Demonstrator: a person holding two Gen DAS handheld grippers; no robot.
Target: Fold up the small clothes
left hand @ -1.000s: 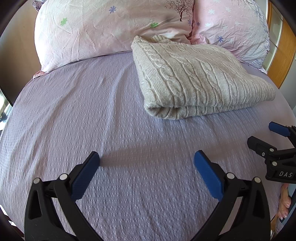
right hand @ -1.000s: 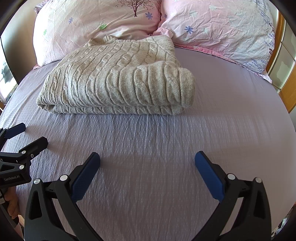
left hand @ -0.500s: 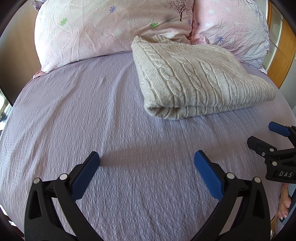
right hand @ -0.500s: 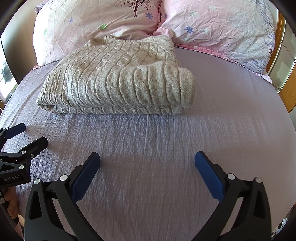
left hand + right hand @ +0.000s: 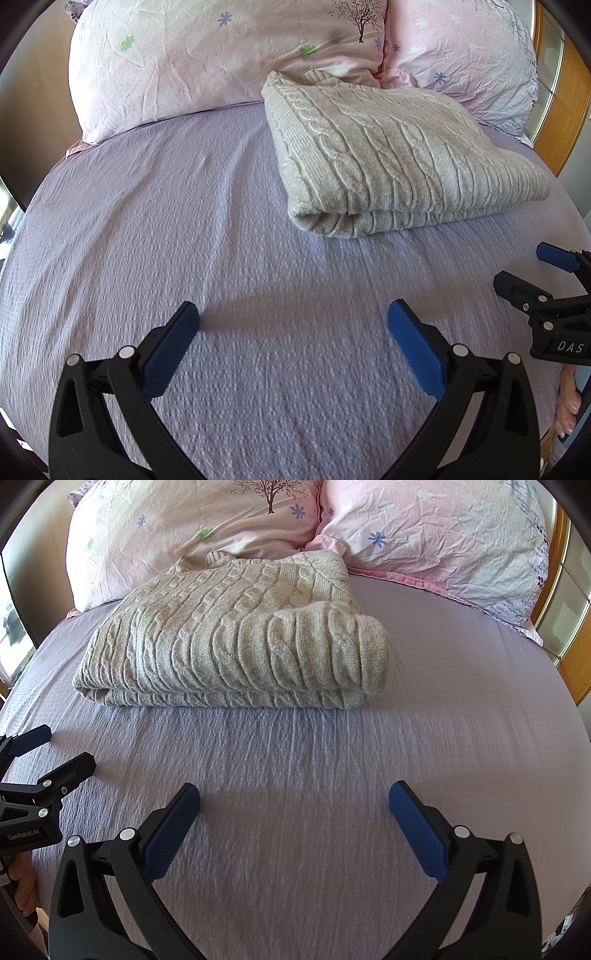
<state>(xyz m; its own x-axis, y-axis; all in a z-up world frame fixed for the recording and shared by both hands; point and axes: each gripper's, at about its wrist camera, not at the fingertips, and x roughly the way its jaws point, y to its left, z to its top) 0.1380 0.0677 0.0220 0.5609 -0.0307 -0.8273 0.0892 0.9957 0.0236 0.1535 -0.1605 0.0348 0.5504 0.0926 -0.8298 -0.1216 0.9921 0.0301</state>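
Left tool (image 5: 293, 314) and right tool (image 5: 294, 794) both spread, empty, low over bed sheet (image 5: 184, 229). Cable-knit sweater (image 5: 236, 635) folded, resting against pillows (image 5: 192, 528). Folding looks complete; likely next: withdraw or fetch another garment.

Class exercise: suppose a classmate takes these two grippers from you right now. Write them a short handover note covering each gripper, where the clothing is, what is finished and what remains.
Left gripper: open, holding nothing, above bare sheet.
Right gripper: open, holding nothing, also above the sheet, beside the left one.
Sweater: lies folded in a neat stack on the sheet, its far edge against the pillows. Neither gripper touches it.
Done: the sweater looks fully folded.
Left: no other garment shows in either view, so probably nothing to fold here; check outside the frame for more clothes before stopping.
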